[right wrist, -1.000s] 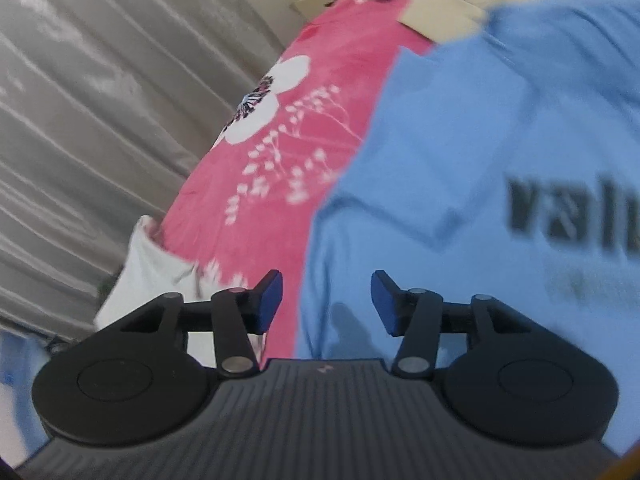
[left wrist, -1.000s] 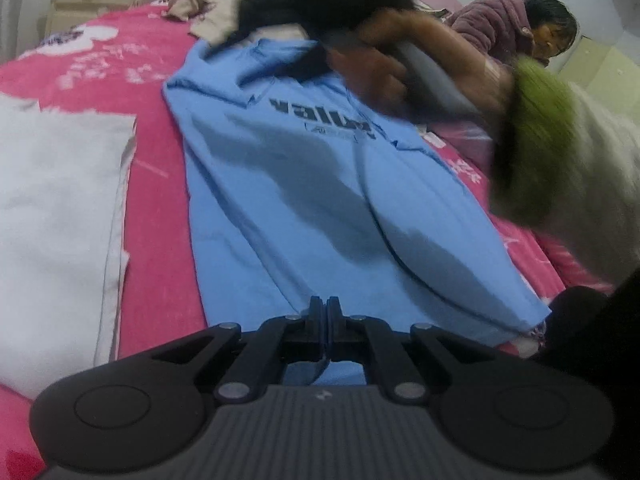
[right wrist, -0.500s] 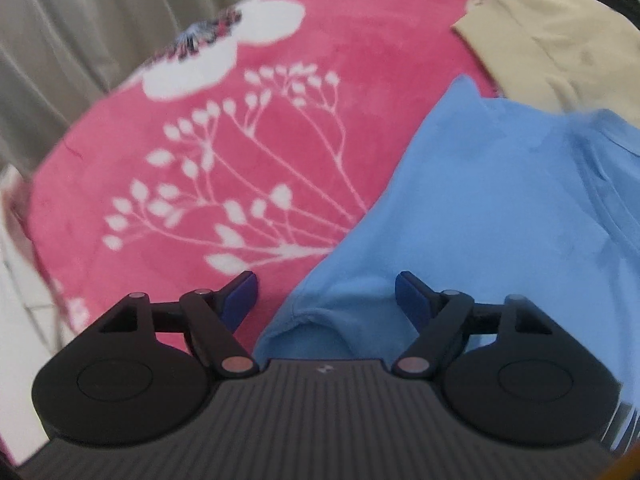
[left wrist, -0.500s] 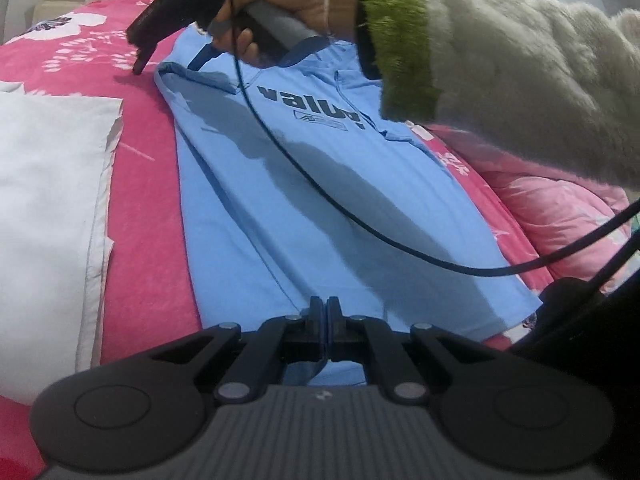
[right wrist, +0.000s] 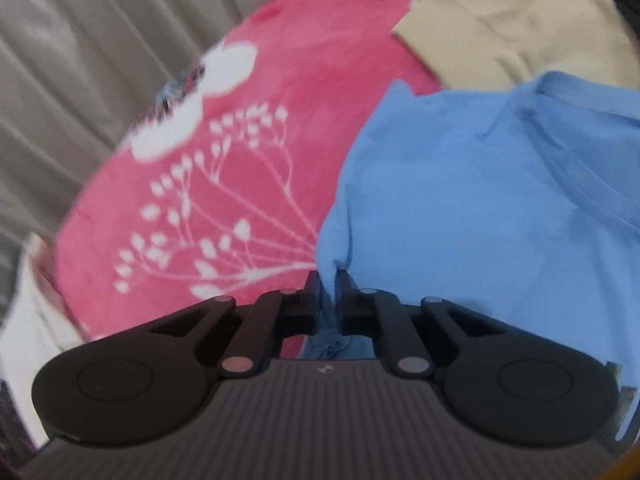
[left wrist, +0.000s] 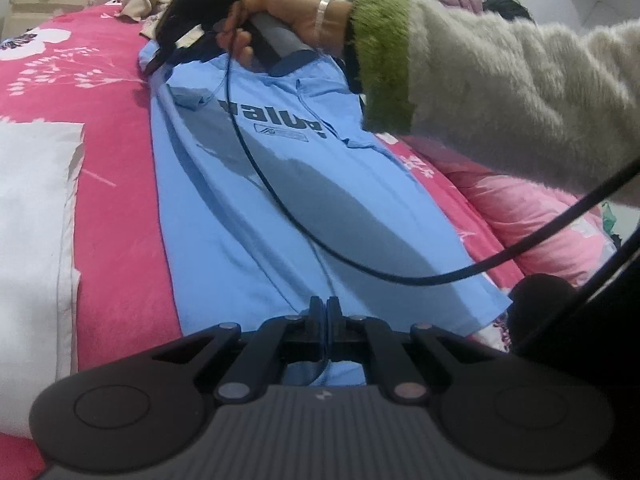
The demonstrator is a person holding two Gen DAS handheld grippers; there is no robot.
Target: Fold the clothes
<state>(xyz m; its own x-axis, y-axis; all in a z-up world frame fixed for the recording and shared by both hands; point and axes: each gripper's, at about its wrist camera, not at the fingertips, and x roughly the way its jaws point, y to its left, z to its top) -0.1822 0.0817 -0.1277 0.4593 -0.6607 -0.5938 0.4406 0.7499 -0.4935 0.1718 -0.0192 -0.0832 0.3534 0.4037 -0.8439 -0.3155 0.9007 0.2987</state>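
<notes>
Blue cotton, a T-shirt point(left wrist: 304, 208), lies flat along the pink floral blanket point(left wrist: 116, 208), hem near, collar far. Half a second ago the right gripper point(right wrist: 327, 284) stood wide over the far left sleeve; now its jaws have pinched that sleeve edge. The left gripper point(left wrist: 323, 308) stays clamped on the near hem. With both ends held, a lengthwise fold looks ready to start. No containers appear; a white cloth point(left wrist: 32, 240) lies at left.

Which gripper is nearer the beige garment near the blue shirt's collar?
Right. The right gripper pinches the blue shirt just below the beige garment; the left gripper clamps the far hem.
</notes>
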